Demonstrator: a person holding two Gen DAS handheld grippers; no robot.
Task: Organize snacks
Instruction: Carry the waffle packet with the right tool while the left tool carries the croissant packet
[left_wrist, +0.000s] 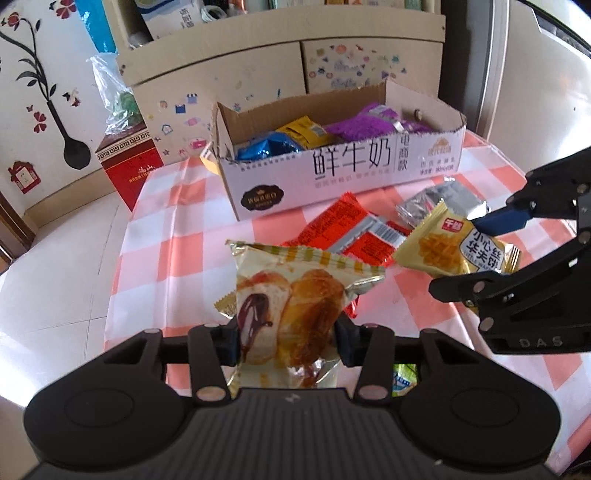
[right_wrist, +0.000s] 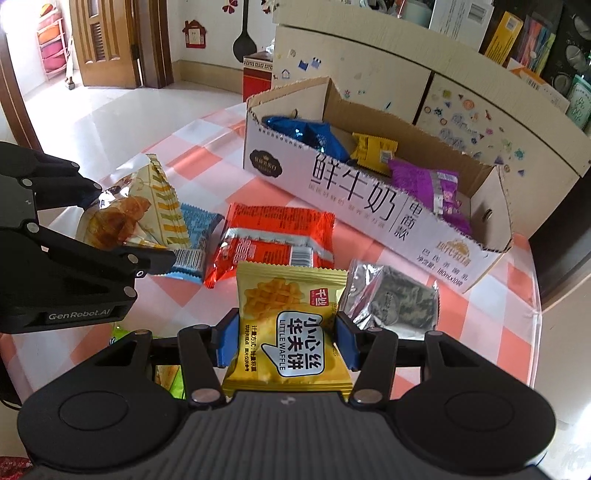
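Observation:
My left gripper (left_wrist: 286, 341) is shut on a cream bread packet (left_wrist: 295, 295) and holds it above the checked table; the packet also shows in the right wrist view (right_wrist: 125, 214). My right gripper (right_wrist: 286, 341) is shut on a yellow waffle packet (right_wrist: 291, 325), seen in the left wrist view too (left_wrist: 454, 247). A white cardboard box (left_wrist: 332, 177) stands behind, holding a blue packet (right_wrist: 310, 134), a yellow packet (right_wrist: 373, 151) and a purple packet (right_wrist: 428, 184). On the table lie a red packet (right_wrist: 273, 236), a silver packet (right_wrist: 395, 299) and a light blue packet (right_wrist: 195, 236).
The pink-and-white checked tablecloth (left_wrist: 177, 206) covers the table. A cream cabinet (left_wrist: 229, 77) stands behind the box. A red carton (left_wrist: 129, 166) with a plastic bag on top stands on the floor at the left. A green packet (left_wrist: 402, 376) lies under my left gripper.

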